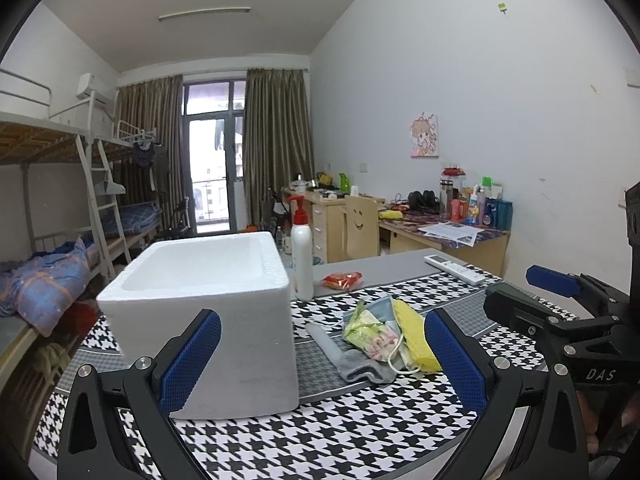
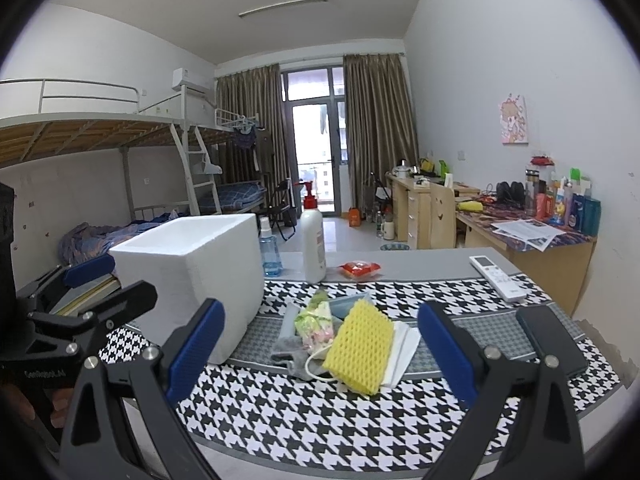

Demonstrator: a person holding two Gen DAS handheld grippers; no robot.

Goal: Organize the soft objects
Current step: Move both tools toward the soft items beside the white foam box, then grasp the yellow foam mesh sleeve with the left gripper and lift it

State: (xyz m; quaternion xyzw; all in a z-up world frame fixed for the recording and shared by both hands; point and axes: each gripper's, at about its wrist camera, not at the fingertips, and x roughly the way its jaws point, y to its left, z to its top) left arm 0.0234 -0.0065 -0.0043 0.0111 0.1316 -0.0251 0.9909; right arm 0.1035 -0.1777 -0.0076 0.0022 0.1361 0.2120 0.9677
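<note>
A pile of soft things lies on the houndstooth table mat: a yellow sponge [image 2: 360,344] [image 1: 414,334], a grey sock [image 1: 352,362] [image 2: 290,350], a floral cloth [image 2: 318,326] [image 1: 368,334], a blue face mask [image 1: 382,306] [image 2: 348,306] and white tissues [image 2: 402,346]. A white foam box [image 1: 208,312] [image 2: 200,272] stands open-topped left of the pile. My left gripper [image 1: 320,364] is open, low over the mat, its left finger against the box front. My right gripper [image 2: 320,352] is open, the pile just ahead between its fingers. Each gripper shows at the edge of the other's view.
Behind the pile stand a white pump bottle [image 2: 314,240] [image 1: 302,258], a blue spray bottle [image 2: 270,254], a red snack packet [image 2: 360,269] [image 1: 344,280] and a white remote [image 2: 498,278] [image 1: 454,268]. A dark phone [image 2: 552,340] lies at the right. Bunk beds and desks fill the room beyond.
</note>
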